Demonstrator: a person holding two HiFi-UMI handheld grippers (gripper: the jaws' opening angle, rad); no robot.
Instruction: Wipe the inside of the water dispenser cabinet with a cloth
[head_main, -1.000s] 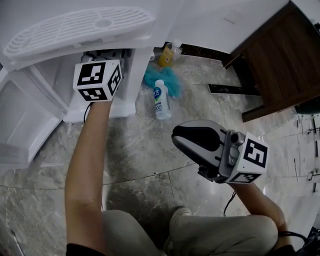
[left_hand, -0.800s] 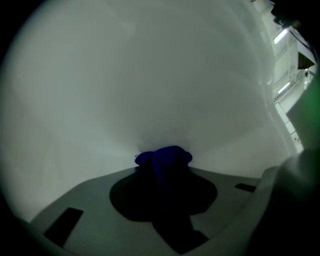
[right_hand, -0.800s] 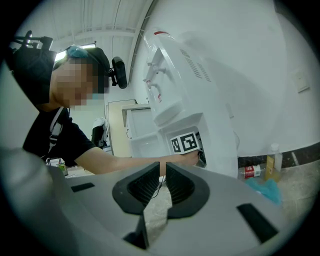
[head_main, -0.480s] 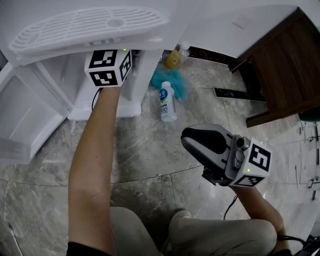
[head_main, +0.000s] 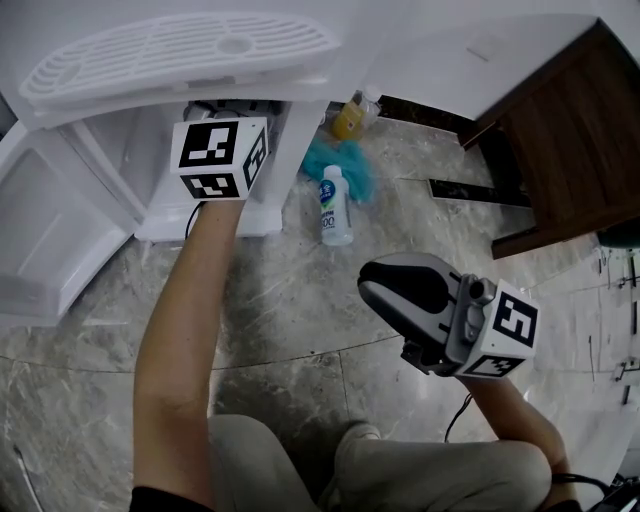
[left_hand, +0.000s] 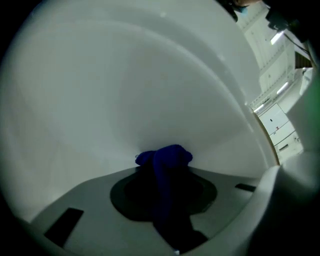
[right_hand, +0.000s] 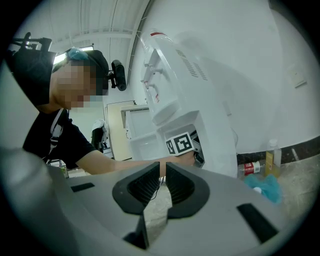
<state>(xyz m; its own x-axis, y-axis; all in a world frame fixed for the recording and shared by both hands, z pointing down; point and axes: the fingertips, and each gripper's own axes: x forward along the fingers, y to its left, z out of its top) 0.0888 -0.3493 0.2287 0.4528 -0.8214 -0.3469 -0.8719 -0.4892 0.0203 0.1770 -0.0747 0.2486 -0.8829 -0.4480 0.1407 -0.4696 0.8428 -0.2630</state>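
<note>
Knees (head_main: 440, 470) at the bottom of the head view, person crouched on the marble floor (head_main: 300, 330).

Right gripper (right_hand: 162, 172): jaws closed, nothing between them, held off to the right, well apart from the cabinet. Idle.

Left forearm (head_main: 180, 330) runs up to the left gripper (left_hand: 164, 172), whose marker cube (head_main: 220, 158) sits at the cabinet opening under the drip tray (head_main: 170, 50). Jaws are clamped on the blue cloth (left_hand: 170, 155); the bunched end sticks out past the tips and sits against the white inner wall (left_hand: 125, 90) of the cabinet.

Obstructions: cube, arm and overhanging tray block the head view into the cabinet, so contact is readable only from the left gripper view. The cloth itself covers the jaw tips there.

Cabinet door (head_main: 50, 230) hangs open to the left.

Clutter on the floor just right of the dispenser: 1 white bottle (head_main: 335, 210) lying down, a teal rag (head_main: 355, 170) behind it, 1 yellow bottle (head_main: 350, 115) at the wall. Dark wood furniture (head_main: 570, 130) further right, clear of both arms.
</note>
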